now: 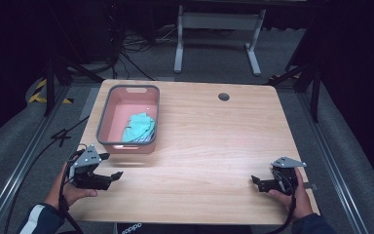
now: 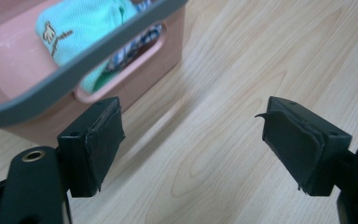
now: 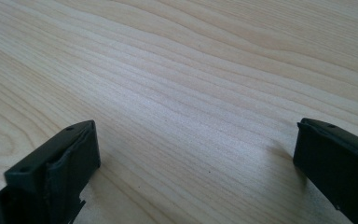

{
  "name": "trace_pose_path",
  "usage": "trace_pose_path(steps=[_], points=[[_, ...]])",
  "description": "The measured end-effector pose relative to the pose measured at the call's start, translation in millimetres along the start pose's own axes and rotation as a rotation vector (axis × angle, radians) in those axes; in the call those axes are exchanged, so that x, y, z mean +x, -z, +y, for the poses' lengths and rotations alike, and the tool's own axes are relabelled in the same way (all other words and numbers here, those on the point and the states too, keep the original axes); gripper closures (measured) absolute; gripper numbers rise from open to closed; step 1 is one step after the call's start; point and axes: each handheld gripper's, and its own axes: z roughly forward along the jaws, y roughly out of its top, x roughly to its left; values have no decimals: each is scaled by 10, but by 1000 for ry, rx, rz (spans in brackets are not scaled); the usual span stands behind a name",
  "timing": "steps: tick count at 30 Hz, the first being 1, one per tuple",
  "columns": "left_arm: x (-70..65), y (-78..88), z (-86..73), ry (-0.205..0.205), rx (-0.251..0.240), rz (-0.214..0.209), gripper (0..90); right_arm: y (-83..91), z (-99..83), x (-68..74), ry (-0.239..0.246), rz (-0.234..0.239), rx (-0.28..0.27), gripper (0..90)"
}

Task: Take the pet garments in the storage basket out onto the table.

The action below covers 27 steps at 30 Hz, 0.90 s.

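A pink basket [image 1: 108,113] with a grey rim stands on the left half of the wooden table [image 1: 214,136]. A mint-green cloth [image 1: 139,126] lies bunched inside it, over a striped piece. My left gripper [image 1: 113,165] hovers just in front of the basket's near wall, open, with nothing between its jaws. In the left gripper view the basket [image 2: 74,70] and the cloth [image 2: 79,23] sit at the upper left, beyond the open left gripper [image 2: 191,126]. My right gripper [image 1: 259,183] is near the table's front right, open over bare wood [image 3: 191,70]; the right gripper [image 3: 193,149] holds nothing.
A round cable hole [image 1: 224,96] sits near the table's far edge. Behind the table stands a white desk frame [image 1: 219,29], with cables on the grey floor [image 1: 126,48]. Metal rails run along both sides of the table.
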Motion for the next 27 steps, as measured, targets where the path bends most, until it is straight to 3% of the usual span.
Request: trace_pose_path(steps=[10, 18, 24, 27], points=[[52, 84, 191, -22, -15, 55, 199, -1, 0, 0, -1, -1, -1, 5], [121, 51, 457, -52, -5, 60, 195, 0, 0, 0, 0, 0, 0, 5], [269, -65, 689, -53, 37, 63, 194, -1, 0, 0, 0, -1, -1, 5], [365, -176, 784, -44, 84, 62, 187, 0, 0, 0, 0, -1, 0, 5]])
